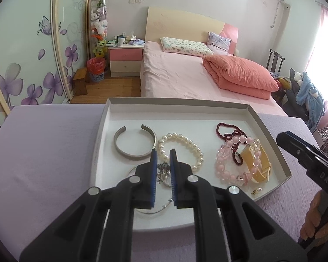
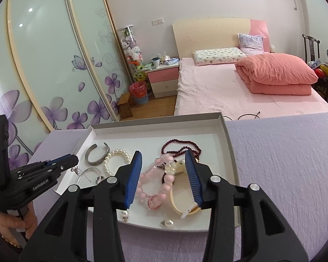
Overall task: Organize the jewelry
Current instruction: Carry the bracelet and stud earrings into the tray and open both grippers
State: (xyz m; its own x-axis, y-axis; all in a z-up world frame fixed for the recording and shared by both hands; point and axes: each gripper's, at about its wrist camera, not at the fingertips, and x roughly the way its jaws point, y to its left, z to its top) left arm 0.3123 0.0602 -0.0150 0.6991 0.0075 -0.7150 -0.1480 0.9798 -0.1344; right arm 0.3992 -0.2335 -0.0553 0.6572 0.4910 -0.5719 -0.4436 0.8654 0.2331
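While the jewelry lies jumbled in the white tray (image 1: 111,118) on the desk, the left tongs (image 1: 163,152) hang above the thin bangle (image 1: 150,210) and charm cluster (image 1: 163,171), jaws narrowly parted and gripping nothing. The right tongs (image 2: 163,155) gape wide over the pink beads (image 2: 164,187) and watch strap (image 2: 175,203). Best lift one piece singly, clear of the pearls (image 1: 185,142), lest strands snag.

The right gripper (image 1: 283,137), showing at the frame edge in the left wrist view, is bearing raised letters reading "DAS". The left gripper (image 2: 73,159) is carrying embossed lettering and small white print, perhaps a brand, too blurred to read.
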